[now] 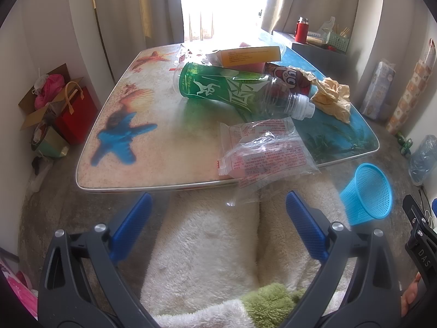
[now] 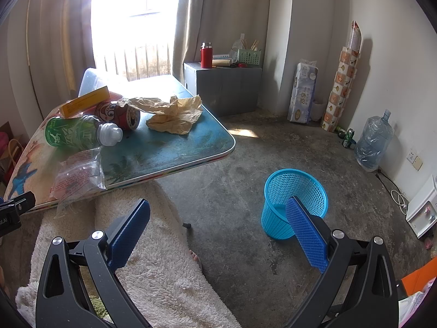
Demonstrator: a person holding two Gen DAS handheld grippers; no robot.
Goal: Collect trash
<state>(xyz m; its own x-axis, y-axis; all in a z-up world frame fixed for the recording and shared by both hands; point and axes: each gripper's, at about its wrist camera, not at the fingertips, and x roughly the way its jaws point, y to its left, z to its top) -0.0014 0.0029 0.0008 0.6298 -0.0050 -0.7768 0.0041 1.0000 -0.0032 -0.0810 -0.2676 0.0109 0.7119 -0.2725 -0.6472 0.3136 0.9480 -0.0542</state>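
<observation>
Trash lies on the low table [image 1: 114,164]: a green plastic bottle [image 1: 218,87] on its side, clear printed plastic bags [image 1: 262,150] at the near edge, a red snack can [image 1: 289,78], crumpled tan paper [image 1: 333,98] and a yellow box [image 1: 251,54]. The same pile shows in the right wrist view, with the bottle [image 2: 73,132] and paper [image 2: 172,114]. A blue mesh basket [image 2: 292,199] stands on the floor right of the table. My left gripper [image 1: 218,205] is open and empty, just short of the bags. My right gripper [image 2: 218,210] is open and empty over the floor beside the basket.
A fluffy white blanket [image 1: 207,251] lies under both grippers. Red bag and cardboard box [image 1: 65,109] stand left of the table. A grey cabinet [image 2: 224,84], tissue pack [image 2: 303,93], rolled mat [image 2: 344,76] and water jug [image 2: 374,139] line the right wall.
</observation>
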